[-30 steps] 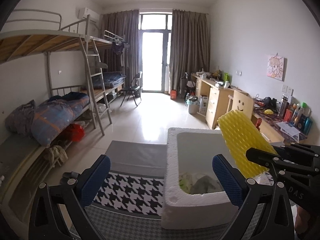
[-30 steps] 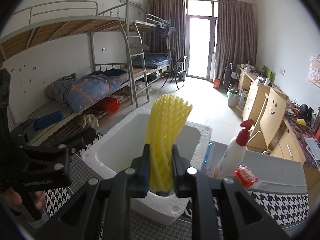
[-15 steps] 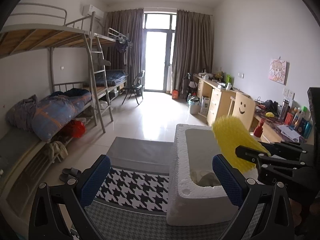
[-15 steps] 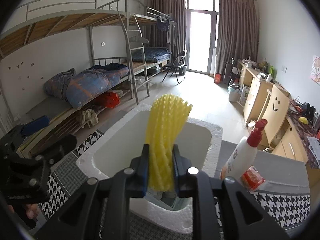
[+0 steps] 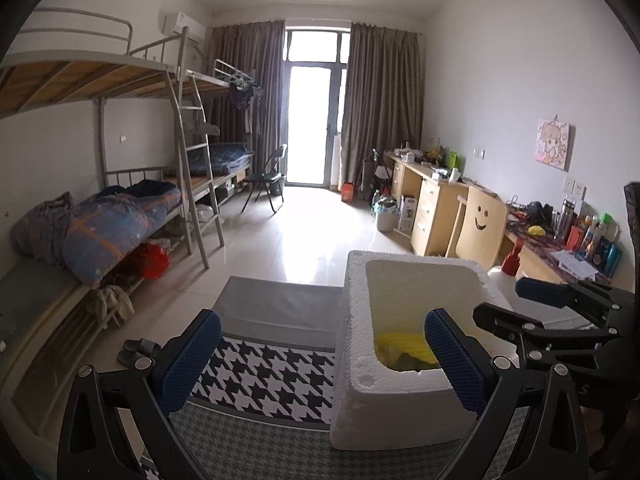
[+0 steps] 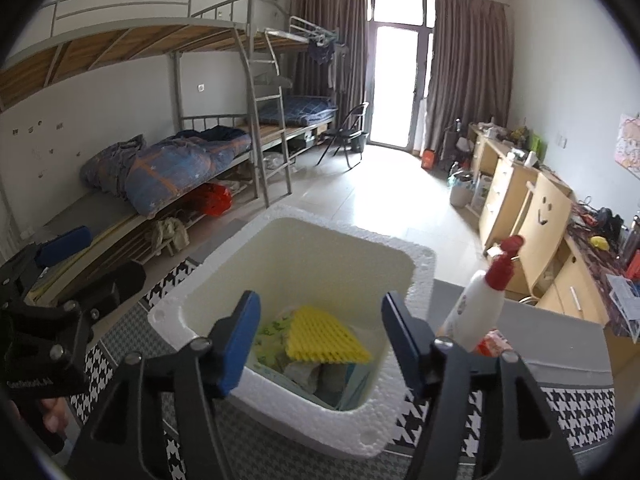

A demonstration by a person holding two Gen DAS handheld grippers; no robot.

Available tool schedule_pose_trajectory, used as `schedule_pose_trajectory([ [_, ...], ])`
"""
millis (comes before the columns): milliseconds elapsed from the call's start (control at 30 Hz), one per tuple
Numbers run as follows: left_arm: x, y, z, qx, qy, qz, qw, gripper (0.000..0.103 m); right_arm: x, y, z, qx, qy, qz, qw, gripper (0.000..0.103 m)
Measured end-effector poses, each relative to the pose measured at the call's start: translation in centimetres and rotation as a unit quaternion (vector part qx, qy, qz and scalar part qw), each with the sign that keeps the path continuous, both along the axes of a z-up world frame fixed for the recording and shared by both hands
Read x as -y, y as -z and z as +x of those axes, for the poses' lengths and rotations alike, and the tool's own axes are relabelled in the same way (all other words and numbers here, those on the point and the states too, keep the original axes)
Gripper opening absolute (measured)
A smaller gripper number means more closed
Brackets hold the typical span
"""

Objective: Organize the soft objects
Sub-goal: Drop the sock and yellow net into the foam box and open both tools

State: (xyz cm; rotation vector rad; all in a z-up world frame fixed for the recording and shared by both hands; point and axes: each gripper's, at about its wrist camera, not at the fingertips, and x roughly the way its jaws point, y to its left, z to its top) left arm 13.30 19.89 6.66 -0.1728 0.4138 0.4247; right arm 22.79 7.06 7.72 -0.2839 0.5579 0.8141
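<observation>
A white foam box point(image 6: 416, 264) stands on the houndstooth-covered table point(image 6: 576, 404). A yellow foam net sleeve point(image 6: 322, 338) lies inside it on top of other soft items. It also shows in the left wrist view point(image 5: 402, 345) inside the box point(image 5: 356, 320). My right gripper point(image 6: 320, 344) is open and empty, just above the box's near rim. My left gripper point(image 5: 324, 356) is open and empty, to the left of the box. The right gripper also shows in the left wrist view point(image 5: 520, 304).
A white spray bottle with a red nozzle point(image 6: 478, 308) and a red packet point(image 6: 494, 342) stand right of the box. Bunk beds point(image 5: 120, 208) line the left wall, desks point(image 5: 436, 204) and a smiley-face chair point(image 5: 480, 224) the right.
My right gripper has opened and let go of the yellow foam net sleeve, which has dropped into the box. The left gripper has stayed open.
</observation>
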Motion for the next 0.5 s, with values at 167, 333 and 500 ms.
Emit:
schedule_pose_trajectory([
  [167, 0.4, -0.4, -0.7, 0.009, -0.005, -0.002, 0.9999, 0.102, 1.2, -0.7, -0.8, 0.011, 0.006, 0.015, 1.000, 0.079],
  [333, 0.9, -0.6, -1.2, 0.008, -0.006, 0.003, 0.9999, 0.102, 2.5, -1.4, -1.9, 0.021, 0.013, 0.040, 0.999, 0.089],
  [500, 1.6, -0.7, -1.9, 0.008, -0.003, 0.005, 0.9999, 0.102, 3.6, -1.8, -2.5, 0.024, 0.012, 0.056, 0.998, 0.094],
])
